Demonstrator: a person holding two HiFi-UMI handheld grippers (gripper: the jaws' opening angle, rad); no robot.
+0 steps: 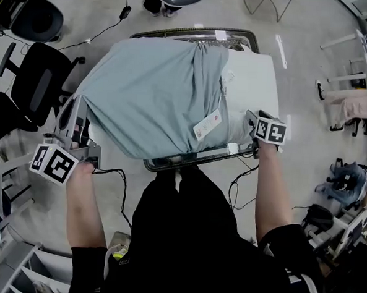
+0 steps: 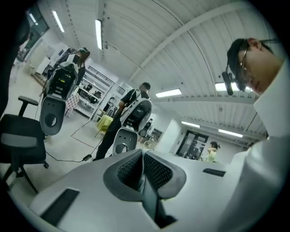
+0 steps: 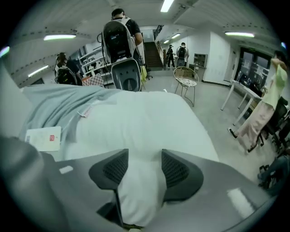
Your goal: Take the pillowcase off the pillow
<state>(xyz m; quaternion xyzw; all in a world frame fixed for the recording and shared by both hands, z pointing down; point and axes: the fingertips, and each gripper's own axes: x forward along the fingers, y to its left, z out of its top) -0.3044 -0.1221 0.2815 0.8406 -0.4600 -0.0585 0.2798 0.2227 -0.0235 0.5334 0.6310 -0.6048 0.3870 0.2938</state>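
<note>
A dark-rimmed table (image 1: 189,162) carries the pillow (image 1: 253,79), its teal pillowcase (image 1: 143,91) half on; both are soft, light, slack. The right gripper (image 3: 145,170) pinches the pillow's bare white end; the left gripper (image 2: 142,170) is closed, beside the case's corner, probably the best hold.

White pillow (image 1: 252,85) and pillowcase (image 1: 149,91) filled nearly the whole table (image 1: 195,159), little bare top left, black office chairs (image 1: 38,81) crowded the left side, cable (image 1: 123,195) trailed near the front, open floor (image 1: 299,75) lay right of the table, clutter (image 1: 346,180) farther right, possibly bags.
</note>
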